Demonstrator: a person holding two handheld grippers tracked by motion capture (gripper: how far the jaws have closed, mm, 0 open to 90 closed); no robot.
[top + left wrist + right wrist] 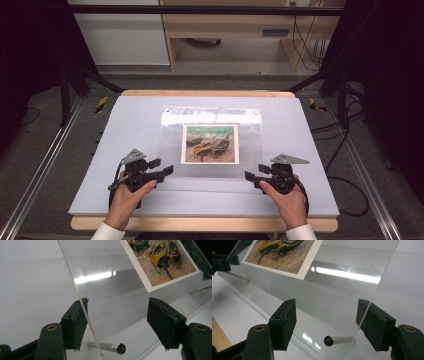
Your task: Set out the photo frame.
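Note:
A clear acrylic sheet (172, 145) lies on the pale board, with a print of beached boats (210, 144) under it. My left gripper (161, 167) stands at the sheet's near left corner and my right gripper (256, 172) at its near right corner. In the left gripper view the jaws (118, 302) are wide apart around a small metal pin (107, 347), which neither pad touches; the sheet's edge (75, 282) crosses the left jaw. The right gripper (326, 302) likewise stands open around a pin (337, 340), not touching it. The print (160, 260) (284, 255) lies farther along the sheet.
The pale board (100, 170) covers a wooden table whose front edge (200, 223) runs just before the person's wrists. Metal rails (45, 165) flank the table. Black stand legs and cables (340, 145) sit on the floor at the right.

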